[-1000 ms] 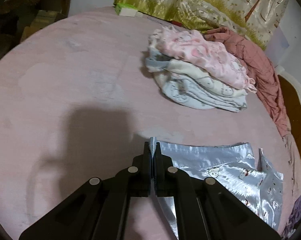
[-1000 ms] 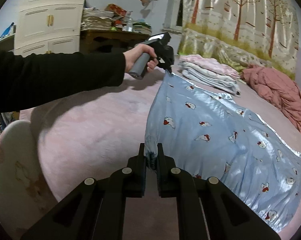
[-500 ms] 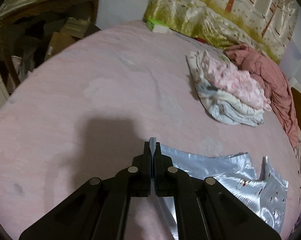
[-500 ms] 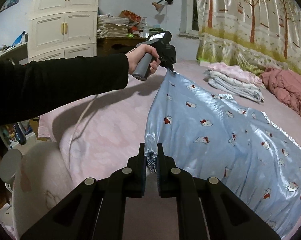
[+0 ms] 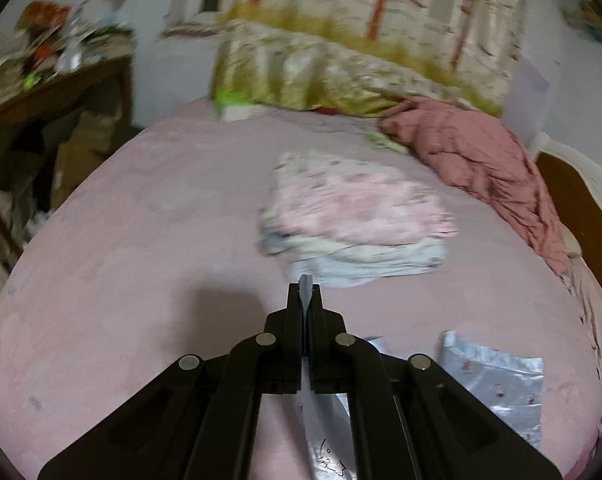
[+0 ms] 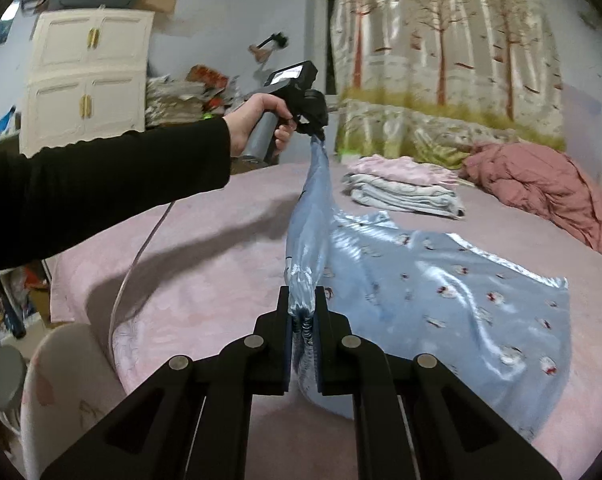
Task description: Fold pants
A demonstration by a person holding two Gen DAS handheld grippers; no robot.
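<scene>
Looking across the scene, I see the bed (image 6: 229, 248) with its pink cover filling most of both views, and on it the pants (image 6: 441, 292), light blue satin printed with small cartoon faces, spread over the right half with the legs fanned out toward the right edge. One edge of that fabric is lifted off the cover and pulled into a taut, twisted band running from near to far between my two tools. Behind it, far on the bed, sits a stack of folded clothes (image 6: 401, 188), pink on top and pale grey below, well apart from the pants, and to the right of the stack lies a crumpled dusty-red quilt (image 6: 541, 188). A tree-print curtain (image 6: 441, 60) hangs at the far wall, and a white cabinet (image 6: 85, 84) stands far left. My left hand-held gripper (image 6: 319, 134), held up above the bed by a hand (image 6: 257, 120) in a black sleeve, is clamped on the far end of the raised edge. My right hand-held gripper (image 6: 303, 308) is closed on the near end, the gathered cloth bunched between its fingers. In the blurred left wrist view, a thin sliver of blue fabric pokes out past the closed tips of the left hand-held gripper (image 5: 304, 298).
</scene>
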